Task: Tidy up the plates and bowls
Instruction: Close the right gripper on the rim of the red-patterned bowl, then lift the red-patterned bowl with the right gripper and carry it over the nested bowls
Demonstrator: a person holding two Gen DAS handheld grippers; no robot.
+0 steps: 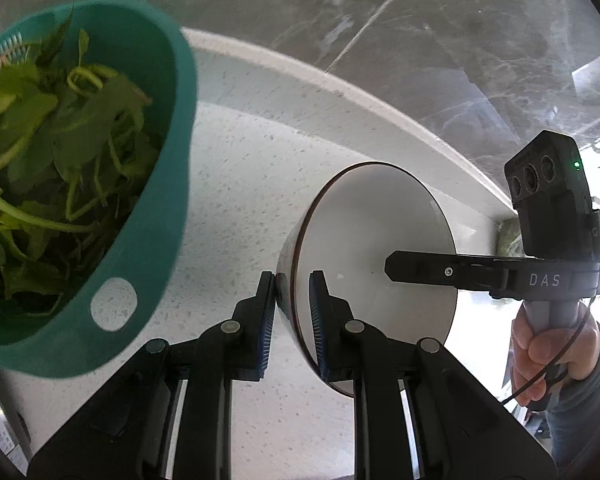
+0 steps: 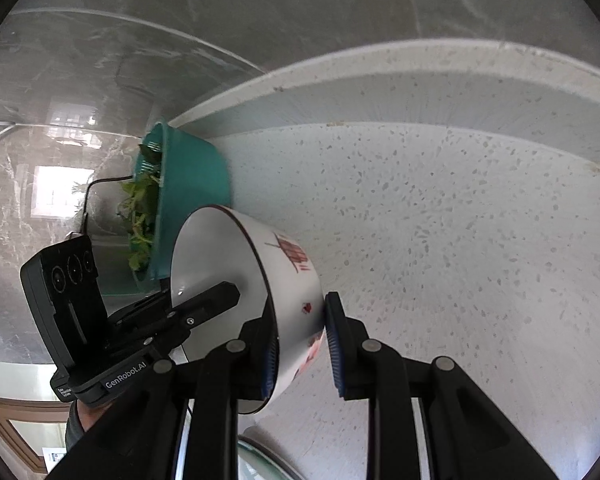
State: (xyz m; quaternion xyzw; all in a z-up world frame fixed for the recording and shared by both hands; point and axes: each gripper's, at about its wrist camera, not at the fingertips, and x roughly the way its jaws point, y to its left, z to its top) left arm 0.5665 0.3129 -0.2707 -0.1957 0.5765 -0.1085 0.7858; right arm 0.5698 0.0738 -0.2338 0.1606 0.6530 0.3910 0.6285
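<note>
Two grippers pinch one white bowl (image 1: 364, 264) by its rim from opposite sides: the left gripper (image 1: 294, 312) has one pad inside and one outside the wall, and the right gripper (image 2: 300, 344) grips the same way. Tipped on edge, the bowl sits just beside a teal colander (image 1: 140, 184) of leafy greens (image 1: 52, 152), over the speckled countertop (image 2: 440, 240).

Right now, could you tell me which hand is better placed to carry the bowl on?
Probably right: right gripper and left gripper both clamp the bowl, but the colander crowds the left; bare counter lies beside the right.
</note>
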